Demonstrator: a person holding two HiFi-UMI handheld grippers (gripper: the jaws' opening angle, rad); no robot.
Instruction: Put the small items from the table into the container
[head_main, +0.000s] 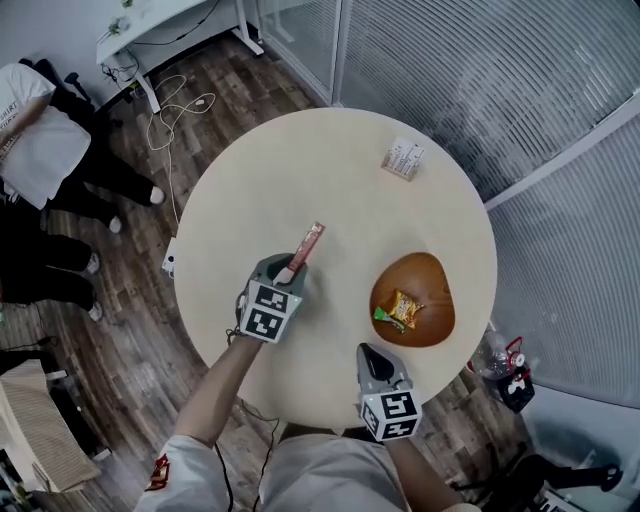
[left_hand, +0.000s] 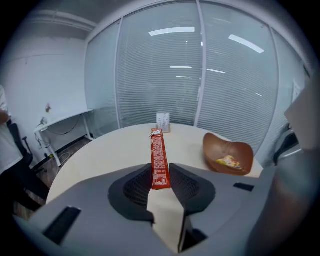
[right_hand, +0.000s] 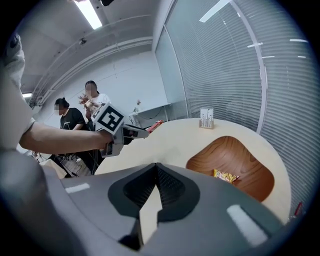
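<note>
My left gripper (head_main: 291, 274) (left_hand: 160, 181) is shut on one end of a long red snack stick (head_main: 307, 250) (left_hand: 158, 159), which is lifted above the round table (head_main: 300, 180) and points away from me. The brown wooden bowl (head_main: 430, 282) (left_hand: 225, 150) (right_hand: 250, 170) sits at the table's right with a yellow packet (head_main: 405, 308) (right_hand: 226, 175) and a small green-wrapped item (head_main: 385, 317) inside. My right gripper (head_main: 371, 357) (right_hand: 156, 176) hovers near the table's near edge, just short of the bowl, its jaws shut with nothing between them.
A small white printed box (head_main: 403, 158) (left_hand: 163, 121) (right_hand: 206, 118) stands at the table's far side. Glass walls with blinds run behind and to the right. People stand at the left on the wooden floor (head_main: 150, 330), near a white desk (head_main: 150, 35) with cables.
</note>
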